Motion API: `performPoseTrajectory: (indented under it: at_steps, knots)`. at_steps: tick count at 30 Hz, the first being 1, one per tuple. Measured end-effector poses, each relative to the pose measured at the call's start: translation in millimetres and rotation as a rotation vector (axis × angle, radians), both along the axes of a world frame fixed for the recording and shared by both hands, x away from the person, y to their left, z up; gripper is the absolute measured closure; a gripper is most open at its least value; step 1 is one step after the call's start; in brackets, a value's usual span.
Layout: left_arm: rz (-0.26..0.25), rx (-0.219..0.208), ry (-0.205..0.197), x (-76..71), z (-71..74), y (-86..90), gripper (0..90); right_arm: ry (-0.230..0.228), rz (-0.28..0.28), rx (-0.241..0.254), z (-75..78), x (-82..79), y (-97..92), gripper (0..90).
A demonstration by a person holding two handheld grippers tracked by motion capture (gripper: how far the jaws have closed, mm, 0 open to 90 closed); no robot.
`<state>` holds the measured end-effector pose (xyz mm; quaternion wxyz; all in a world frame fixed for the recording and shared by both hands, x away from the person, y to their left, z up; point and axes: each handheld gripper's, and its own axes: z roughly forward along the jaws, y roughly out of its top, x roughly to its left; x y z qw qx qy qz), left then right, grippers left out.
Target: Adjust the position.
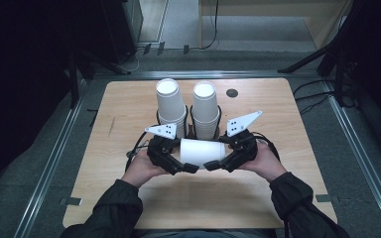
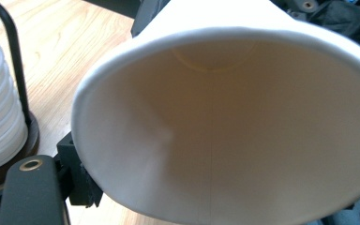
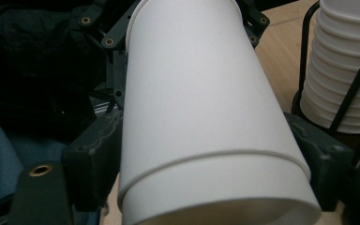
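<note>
High view: your hands angle inward, left gripper (image 1: pixel 191 167) and right gripper (image 1: pixel 211 165) both clamping a sideways paper cup (image 1: pixel 202 151) near the table's (image 1: pixel 129 104) middle.

cup (image 2: pixel 225 126) rim cut off, L claw (image 1: pixel 191 167) hidden

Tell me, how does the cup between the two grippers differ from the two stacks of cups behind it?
The held cup lies on its side; the left stack and right stack stand with flat bottoms up. The held cup is a nested pair at most, its seam seen in the right gripper view; the stacks hold many cups. It sits between the grippers; they stand in black wire holders on the table. All are plain white paper.
</note>
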<state>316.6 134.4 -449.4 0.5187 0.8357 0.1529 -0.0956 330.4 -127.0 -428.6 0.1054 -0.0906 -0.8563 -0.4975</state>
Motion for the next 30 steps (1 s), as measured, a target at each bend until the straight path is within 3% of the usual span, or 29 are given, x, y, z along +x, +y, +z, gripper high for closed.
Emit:
performPoseTrajectory:
  at_steps: [3, 6, 11, 15, 18, 22, 30]
  knots:
    - [0.02, 0.012, 0.012, 1.8, 0.1, 4.6, 15.7, -0.006, -0.017, -0.006, 0.0, -0.1, -0.2, 13.7]
    - [0.036, 0.019, 0.004, 1.9, 2.1, 8.8, 15.7, -0.016, -0.029, -0.014, 0.2, 1.1, -3.3, 13.6]
    - [0.056, 0.091, -0.023, 1.8, 2.4, 14.5, 15.6, -0.024, -0.042, -0.05, -3.2, 2.7, -9.0, 14.0]
    - [0.078, 0.117, -0.027, 2.4, 4.0, 19.6, 15.6, -0.041, -0.054, -0.085, -6.7, 4.0, -11.1, 14.0]
    - [0.095, 0.16, -0.036, 3.7, 4.8, 21.9, 15.6, -0.071, -0.062, -0.114, -8.5, 4.0, -12.8, 14.3]
    - [0.114, 0.252, -0.043, 6.0, 3.9, 20.9, 15.6, -0.083, -0.08, -0.154, -12.4, 5.3, -13.4, 15.0]
    - [0.1, 0.376, -0.039, 6.7, -0.9, 7.4, 15.5, -0.096, -0.054, -0.187, -23.1, 6.9, -10.2, 15.5]
